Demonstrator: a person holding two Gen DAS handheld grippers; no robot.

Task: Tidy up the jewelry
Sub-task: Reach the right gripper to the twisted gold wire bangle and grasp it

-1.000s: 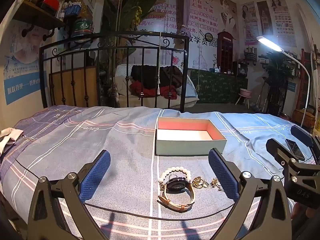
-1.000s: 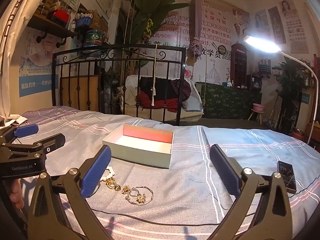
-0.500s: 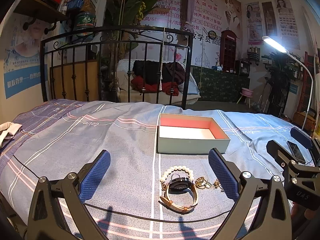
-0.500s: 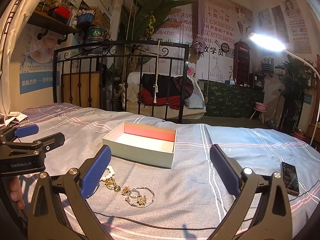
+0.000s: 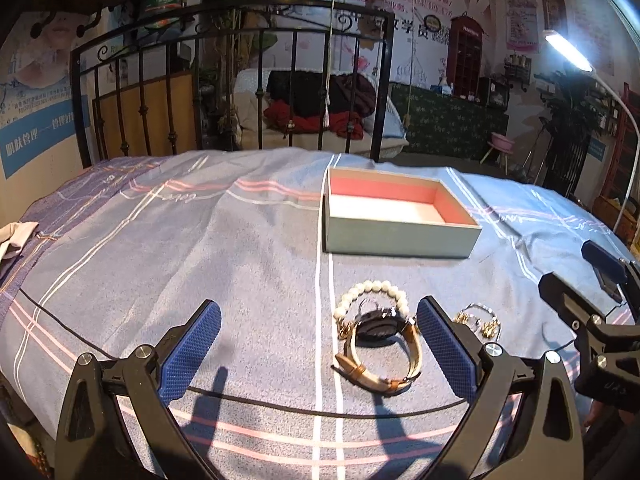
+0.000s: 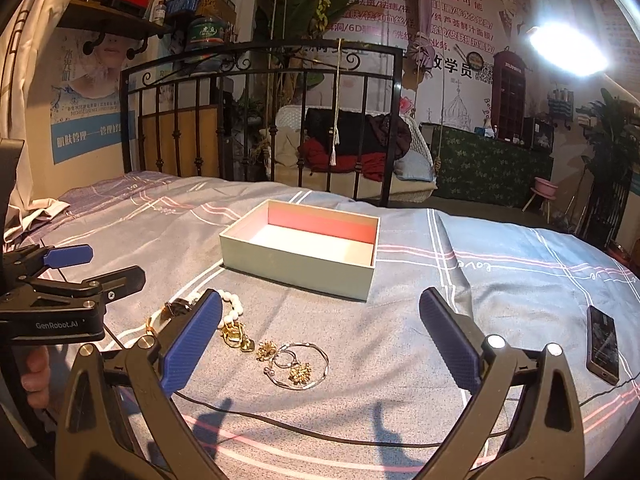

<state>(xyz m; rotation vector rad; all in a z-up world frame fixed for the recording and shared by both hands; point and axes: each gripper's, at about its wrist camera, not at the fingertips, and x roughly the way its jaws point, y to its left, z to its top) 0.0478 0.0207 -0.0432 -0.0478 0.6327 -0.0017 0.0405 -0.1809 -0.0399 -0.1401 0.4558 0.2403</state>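
Observation:
An open pale green box [image 5: 400, 216] with a pink and white inside stands on the bed; it also shows in the right wrist view [image 6: 304, 248]. In front of it lie a pearl bracelet [image 5: 370, 290], a watch with a tan strap [image 5: 380, 344], gold earrings [image 6: 266, 349] and a thin silver bangle [image 6: 304, 364]. My left gripper [image 5: 320, 344] is open and empty, low over the bed with the watch between its fingers. My right gripper [image 6: 320, 340] is open and empty, with the earrings and bangle between its fingers.
The bed has a blue-grey striped cover [image 5: 180, 248] and a black iron headboard [image 5: 240, 80] at the far end. A phone [image 6: 602, 344] lies on the cover at the right. A thin black cable [image 6: 320, 428] runs across the near side.
Both grippers have moved forward and down toward the jewelry, which now sits larger and between the fingers. Both stay open.

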